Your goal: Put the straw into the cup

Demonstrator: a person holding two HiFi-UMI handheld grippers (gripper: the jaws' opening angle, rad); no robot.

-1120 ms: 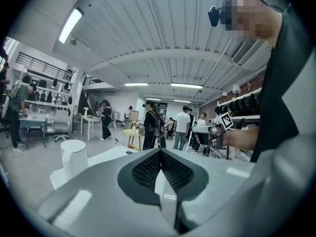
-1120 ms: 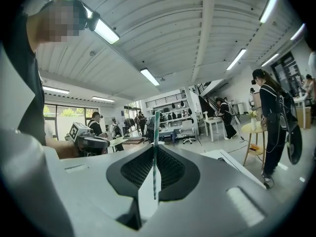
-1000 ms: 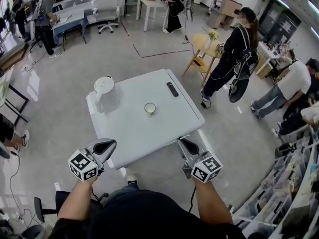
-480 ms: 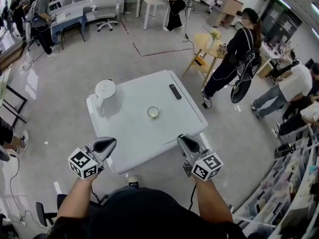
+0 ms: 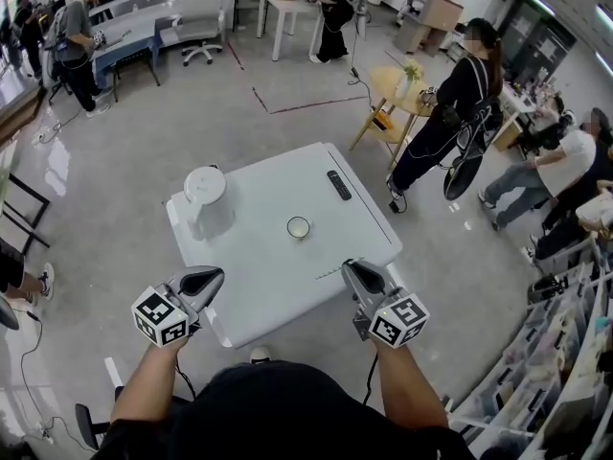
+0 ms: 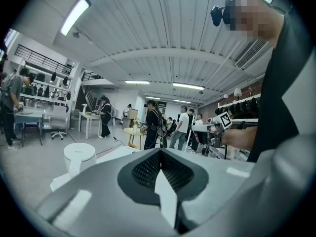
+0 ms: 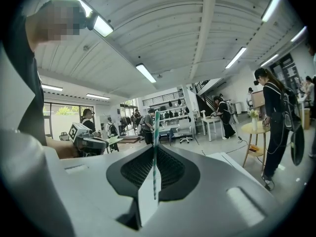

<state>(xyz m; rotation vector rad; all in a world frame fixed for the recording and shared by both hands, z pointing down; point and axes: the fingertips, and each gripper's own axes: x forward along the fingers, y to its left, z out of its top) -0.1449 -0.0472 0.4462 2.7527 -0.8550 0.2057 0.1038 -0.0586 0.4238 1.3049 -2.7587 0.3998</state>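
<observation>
A small white cup [image 5: 299, 226] stands upright near the middle of the white table [image 5: 259, 276]. My right gripper [image 5: 352, 268] hovers over the table's near right edge, short of the cup. In the right gripper view its jaws [image 7: 154, 149] are shut on a thin green-and-white striped straw [image 7: 156, 132] that sticks out past the tips. My left gripper [image 5: 209, 274] is over the near left edge, shut with nothing in it [image 6: 160, 154].
A white kettle [image 5: 206, 199] stands at the table's far left and a black remote [image 5: 338, 185] lies at the far right. Several people stand around the room, the nearest a person in black [image 5: 450, 103] by a small round table [image 5: 393, 80].
The table and cup have drifted slightly down and right in the head view. Both grippers keep their places in the picture and stay shut.
</observation>
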